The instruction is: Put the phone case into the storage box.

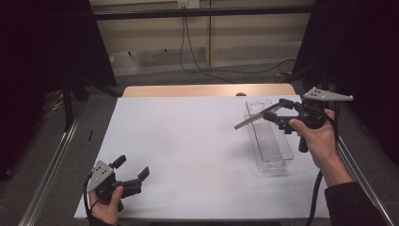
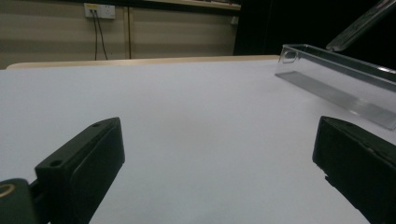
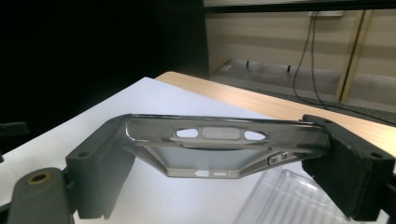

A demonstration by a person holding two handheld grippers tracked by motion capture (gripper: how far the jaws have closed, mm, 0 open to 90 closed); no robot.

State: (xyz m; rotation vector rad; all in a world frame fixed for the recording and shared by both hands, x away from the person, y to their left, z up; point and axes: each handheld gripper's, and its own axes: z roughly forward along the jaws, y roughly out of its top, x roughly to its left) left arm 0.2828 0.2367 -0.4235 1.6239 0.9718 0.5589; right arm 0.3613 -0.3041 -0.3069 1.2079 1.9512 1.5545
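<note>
My right gripper [image 1: 278, 113] is shut on a clear grey phone case [image 1: 251, 118], held in the air over the far end of a clear plastic tray [image 1: 272, 143] at the table's right side. In the right gripper view the case [image 3: 219, 140] spans both jaws of the gripper [image 3: 223, 158], gripped by its two long edges, with the tray [image 3: 285, 200] below it. My left gripper [image 1: 132, 167] rests open near the front left corner with nothing between its jaws. The left gripper view shows that gripper [image 2: 215, 154] wide apart over bare white surface, the tray [image 2: 336, 70] and case [image 2: 362, 23] far right.
A white sheet [image 1: 188, 150] covers most of the wooden table [image 1: 207, 90]. Metal rails [image 1: 51, 165] run along both sides. Cables [image 1: 188, 52] hang from a wall socket behind, and dark curtains stand at left and right.
</note>
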